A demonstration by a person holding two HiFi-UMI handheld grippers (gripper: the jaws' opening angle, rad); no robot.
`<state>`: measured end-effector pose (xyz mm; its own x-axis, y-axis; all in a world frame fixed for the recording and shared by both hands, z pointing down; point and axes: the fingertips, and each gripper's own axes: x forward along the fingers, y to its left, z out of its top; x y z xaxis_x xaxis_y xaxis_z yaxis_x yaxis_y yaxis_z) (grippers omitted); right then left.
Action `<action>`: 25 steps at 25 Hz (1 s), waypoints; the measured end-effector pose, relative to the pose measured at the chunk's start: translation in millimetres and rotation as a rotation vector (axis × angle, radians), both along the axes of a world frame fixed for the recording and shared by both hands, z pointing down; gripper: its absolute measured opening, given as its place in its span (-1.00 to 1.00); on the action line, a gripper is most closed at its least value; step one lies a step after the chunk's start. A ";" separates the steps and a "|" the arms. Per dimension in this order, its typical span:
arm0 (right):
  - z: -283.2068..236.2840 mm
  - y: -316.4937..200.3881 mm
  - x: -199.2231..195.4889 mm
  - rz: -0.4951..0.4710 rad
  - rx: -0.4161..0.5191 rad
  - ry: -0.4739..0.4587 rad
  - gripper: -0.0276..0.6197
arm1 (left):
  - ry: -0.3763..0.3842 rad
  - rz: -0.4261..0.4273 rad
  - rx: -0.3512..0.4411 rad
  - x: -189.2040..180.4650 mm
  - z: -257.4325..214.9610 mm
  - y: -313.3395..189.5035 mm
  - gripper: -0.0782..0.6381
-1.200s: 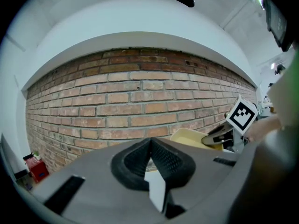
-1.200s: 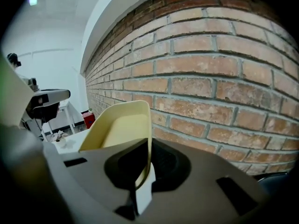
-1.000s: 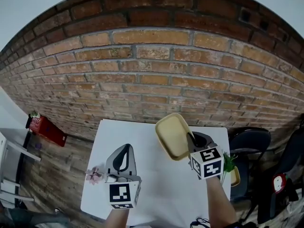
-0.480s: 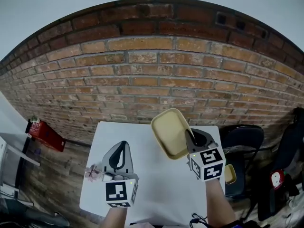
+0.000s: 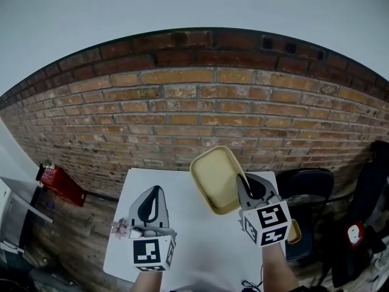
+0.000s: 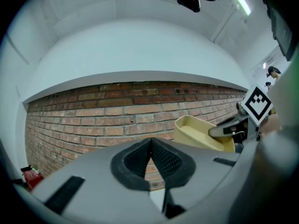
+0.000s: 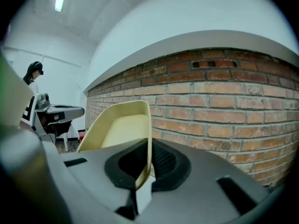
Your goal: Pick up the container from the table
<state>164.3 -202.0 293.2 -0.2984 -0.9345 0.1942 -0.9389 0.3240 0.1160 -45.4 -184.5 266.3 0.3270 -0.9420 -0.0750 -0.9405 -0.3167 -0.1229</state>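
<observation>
Head view, left to right. A red box-shaped object (image 5: 59, 183) lies on the wooden floor at the foot of the red brick wall (image 5: 182, 108). A small pink flower-like item (image 5: 121, 227) sits at the left edge of the white rectangular table (image 5: 200, 254). Just beside it is the left gripper (image 5: 154, 191), grey with a marker cube at its rear. In the left gripper view its black ribbed jaws are pressed together at the tips with nothing between them (image 6: 150, 146). Right of centre, the pale yellow shallow rectangular plastic container (image 5: 214, 178) is held clear of the table, tilted up on edge, its hollow side turned towards the left. The right gripper (image 5: 243, 182) grips its right-hand edge. In the right gripper view (image 7: 148, 162) the jaws pinch the container's thin rim wall (image 7: 119, 125) between the pads. A black chair (image 5: 310, 187) stands beside the table's right edge.
</observation>
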 end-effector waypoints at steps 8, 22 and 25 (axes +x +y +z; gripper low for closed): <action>-41.7 24.1 9.9 0.023 0.101 -0.003 -0.90 | 0.021 0.002 0.070 0.8 -34.5 13.3 -0.76; -69.4 44.1 20.5 0.038 0.189 -0.005 -0.90 | 0.042 -0.011 0.141 2.2 -73.3 14.3 -0.76; -70.1 45.0 19.5 0.032 0.199 0.002 -0.90 | 0.044 -0.015 0.142 2.2 -74.3 12.4 -0.76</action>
<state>183.8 -157.0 223.1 -0.2682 -0.9633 0.0054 -0.9480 0.2649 0.1761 -43.2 -172.1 192.0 0.3064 -0.9256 -0.2221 -0.9505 -0.2849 -0.1240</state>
